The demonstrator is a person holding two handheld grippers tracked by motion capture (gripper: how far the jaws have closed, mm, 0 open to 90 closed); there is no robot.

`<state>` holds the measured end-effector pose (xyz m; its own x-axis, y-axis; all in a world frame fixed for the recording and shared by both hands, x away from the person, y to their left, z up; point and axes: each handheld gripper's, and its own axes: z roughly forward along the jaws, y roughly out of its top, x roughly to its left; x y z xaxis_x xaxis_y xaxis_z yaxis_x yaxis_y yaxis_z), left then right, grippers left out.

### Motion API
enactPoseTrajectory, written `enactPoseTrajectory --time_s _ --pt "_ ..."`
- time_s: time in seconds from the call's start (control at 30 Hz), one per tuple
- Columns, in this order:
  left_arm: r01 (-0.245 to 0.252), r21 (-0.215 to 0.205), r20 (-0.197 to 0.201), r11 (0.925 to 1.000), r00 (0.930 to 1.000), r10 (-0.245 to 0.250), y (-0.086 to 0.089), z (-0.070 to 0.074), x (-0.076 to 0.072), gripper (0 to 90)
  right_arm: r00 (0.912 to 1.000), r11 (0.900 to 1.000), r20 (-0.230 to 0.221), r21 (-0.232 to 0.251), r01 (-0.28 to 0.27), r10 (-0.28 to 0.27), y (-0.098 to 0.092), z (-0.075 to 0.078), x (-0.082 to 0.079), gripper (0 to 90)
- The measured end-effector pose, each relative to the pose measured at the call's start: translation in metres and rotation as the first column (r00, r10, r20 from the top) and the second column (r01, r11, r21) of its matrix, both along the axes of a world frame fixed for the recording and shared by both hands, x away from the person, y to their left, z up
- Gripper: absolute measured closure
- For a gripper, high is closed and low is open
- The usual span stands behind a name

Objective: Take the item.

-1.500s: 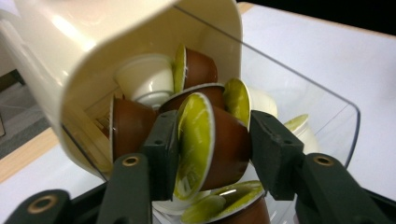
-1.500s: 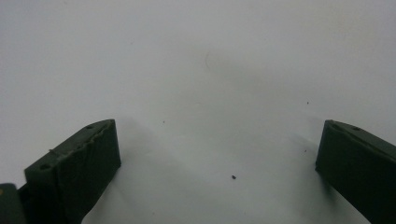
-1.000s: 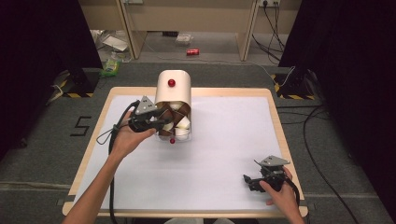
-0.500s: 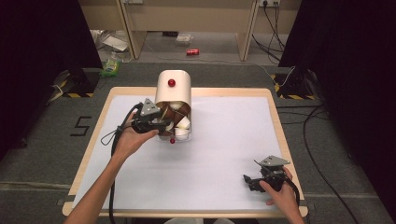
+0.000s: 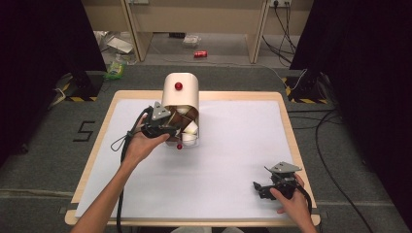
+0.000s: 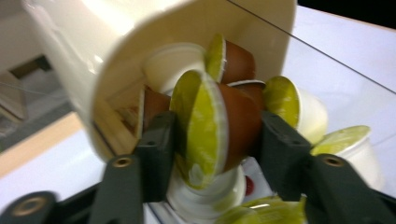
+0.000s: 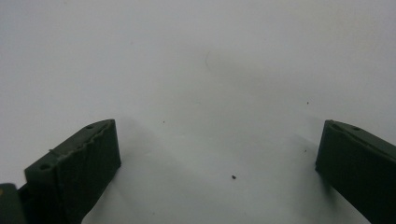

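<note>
A cream, round-topped capsule dispenser [image 5: 180,97] stands at the table's far middle, and its open mouth [image 6: 140,56] holds several brown and white capsules with green lids. My left gripper [image 5: 176,130] reaches into that mouth. Its jaws have just been opening, and its pads now press on both sides of a brown capsule [image 6: 233,126] with a green foil lid. In the left gripper view the left gripper [image 6: 215,135] holds this capsule on edge. My right gripper [image 5: 260,190] rests near the front right edge of the table. In its own view the right gripper [image 7: 217,149] is open over bare white surface.
White capsules [image 6: 345,144] lie in a clear tray [image 5: 189,141] at the dispenser's foot, beside a small red knob [image 5: 179,146]. A white sheet [image 5: 233,145] covers the wooden table [image 5: 97,160]. Dark curtains, cables and floor clutter surround it.
The left gripper has shifted slightly at the dispenser's mouth. The right hand and its gripper have stayed where they were.
</note>
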<state>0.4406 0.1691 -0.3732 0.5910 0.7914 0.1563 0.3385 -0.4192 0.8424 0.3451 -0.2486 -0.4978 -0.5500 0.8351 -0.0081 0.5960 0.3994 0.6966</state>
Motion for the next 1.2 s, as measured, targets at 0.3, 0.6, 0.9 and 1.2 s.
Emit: enactPoseTrajectory --time_s 0.3,0.6,0.9,1.2 --pt "0.022 0.027 0.033 0.9994 0.9992 -0.023 0.001 0.007 -0.009 55.6 1.0 1.0 0.0 0.0 0.0 0.0 0.0 0.0 0.0 0.4" --pt "0.047 0.004 0.03 0.9989 0.9984 -0.047 0.007 0.015 -0.017 55.6 1.0 1.0 0.0 0.0 0.0 0.0 0.0 0.0 0.0 0.4" --pt "0.072 -0.031 0.031 0.997 0.997 -0.071 0.016 0.019 -0.028 55.5 1.0 1.0 0.0 0.0 0.0 0.0 0.0 0.0 0.0 0.4" --pt "0.067 -0.059 0.04 0.996 0.9971 -0.065 0.033 0.025 -0.038 55.5 1.0 1.0 -0.001 -0.001 0.0 0.0 0.0 0.0 0.0 0.4"
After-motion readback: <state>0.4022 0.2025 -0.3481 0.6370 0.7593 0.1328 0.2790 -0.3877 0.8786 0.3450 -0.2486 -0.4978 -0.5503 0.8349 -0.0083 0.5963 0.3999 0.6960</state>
